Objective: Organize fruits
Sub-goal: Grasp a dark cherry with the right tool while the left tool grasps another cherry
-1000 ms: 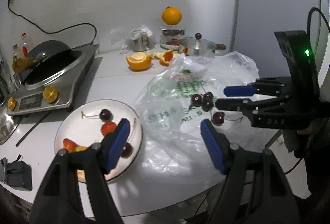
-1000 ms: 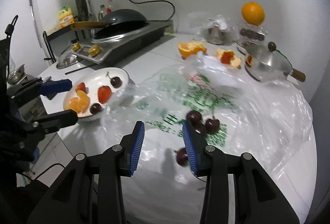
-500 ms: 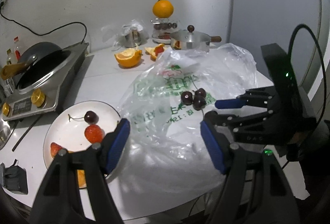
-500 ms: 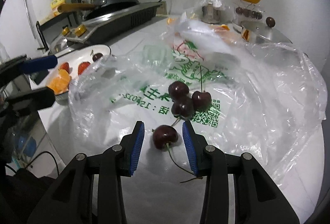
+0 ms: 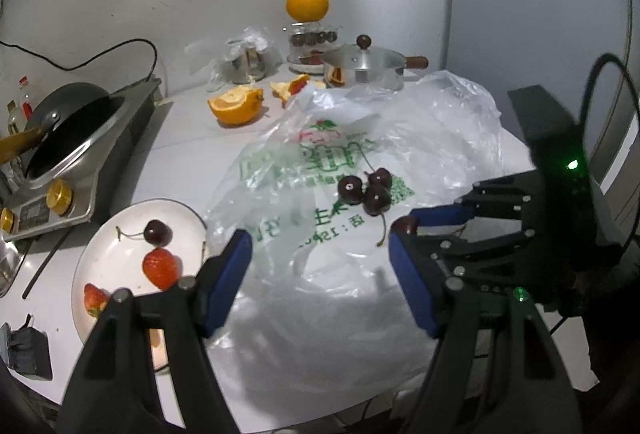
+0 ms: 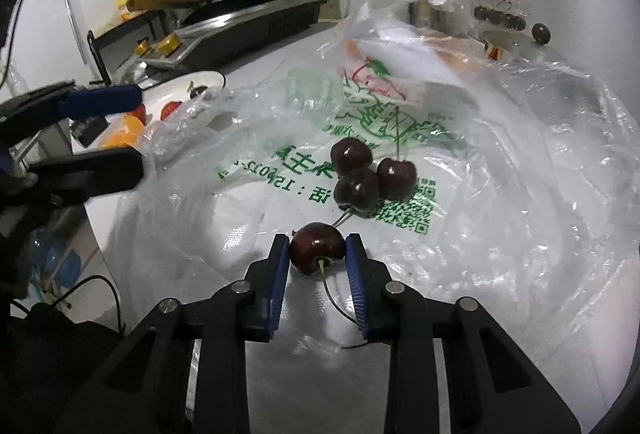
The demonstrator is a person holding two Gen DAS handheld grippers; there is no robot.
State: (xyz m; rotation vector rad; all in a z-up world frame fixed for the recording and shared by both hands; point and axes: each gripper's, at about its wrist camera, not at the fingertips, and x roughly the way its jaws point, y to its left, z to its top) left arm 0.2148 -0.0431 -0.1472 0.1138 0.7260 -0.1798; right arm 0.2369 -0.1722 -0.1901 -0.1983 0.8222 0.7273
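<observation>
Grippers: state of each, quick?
Left gripper: open, empty.
Right gripper: jaws closing on a cherry on the bag.

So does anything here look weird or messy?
Yes. A whole orange is perched on top of a glass jar by the wall, and torn orange peel lies loose on the counter.
</observation>
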